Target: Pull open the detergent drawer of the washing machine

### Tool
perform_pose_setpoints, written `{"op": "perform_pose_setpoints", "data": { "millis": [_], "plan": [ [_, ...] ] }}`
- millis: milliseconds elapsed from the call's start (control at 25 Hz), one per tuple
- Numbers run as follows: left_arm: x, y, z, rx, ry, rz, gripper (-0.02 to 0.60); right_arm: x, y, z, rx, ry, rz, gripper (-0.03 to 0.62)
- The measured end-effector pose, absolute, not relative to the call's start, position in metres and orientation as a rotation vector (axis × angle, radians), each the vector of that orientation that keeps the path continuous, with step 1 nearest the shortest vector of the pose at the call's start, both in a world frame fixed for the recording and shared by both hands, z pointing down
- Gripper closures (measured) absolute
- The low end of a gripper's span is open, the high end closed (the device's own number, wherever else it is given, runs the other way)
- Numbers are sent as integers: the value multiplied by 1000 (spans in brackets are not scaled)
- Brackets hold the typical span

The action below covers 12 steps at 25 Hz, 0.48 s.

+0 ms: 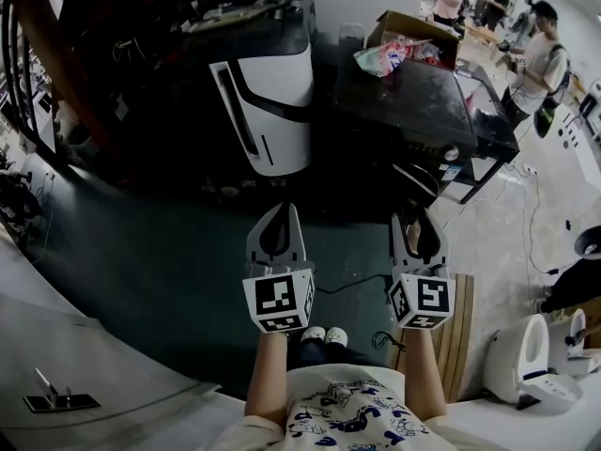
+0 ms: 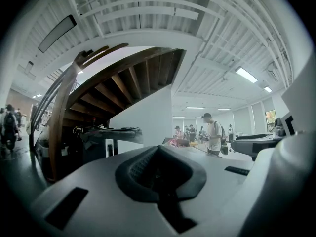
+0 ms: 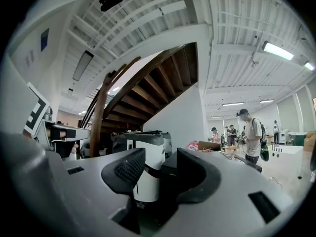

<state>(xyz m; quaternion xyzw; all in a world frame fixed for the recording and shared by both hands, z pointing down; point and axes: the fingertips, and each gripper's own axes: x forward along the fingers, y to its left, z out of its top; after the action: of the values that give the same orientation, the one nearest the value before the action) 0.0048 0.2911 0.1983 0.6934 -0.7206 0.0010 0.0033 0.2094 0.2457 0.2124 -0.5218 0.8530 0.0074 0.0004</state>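
The washing machine point(image 1: 404, 101) is the dark box straight ahead of me on the floor point(image 1: 169, 271), with its control strip running across my view and a knob point(image 1: 452, 153) toward the right end. I can't pick out the detergent drawer itself; I'd expect it on that strip, left of the knob, sliding out toward me. A cardboard box point(image 1: 413, 31) sits at the machine's far edge, and a white-and-black appliance point(image 1: 272, 111) stands just beside it on the left. My right hand-held gripper point(image 1: 418, 216) is the nearer one, level and aimed at the dark front, jaws wide with nothing between the pads. My left hand-held gripper point(image 1: 279, 212) faces the white appliance instead, jaws closed together and empty. So the reach is forward, slightly left, with the right.
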Motion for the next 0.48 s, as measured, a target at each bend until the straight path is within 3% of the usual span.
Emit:
{"op": "perform_pose_setpoints", "data": {
  "millis": [480],
  "plan": [
    [11, 274, 213, 2111, -2290, 40, 568, 207, 220, 229, -1567, 2741, -18, 373]
  ]
}}
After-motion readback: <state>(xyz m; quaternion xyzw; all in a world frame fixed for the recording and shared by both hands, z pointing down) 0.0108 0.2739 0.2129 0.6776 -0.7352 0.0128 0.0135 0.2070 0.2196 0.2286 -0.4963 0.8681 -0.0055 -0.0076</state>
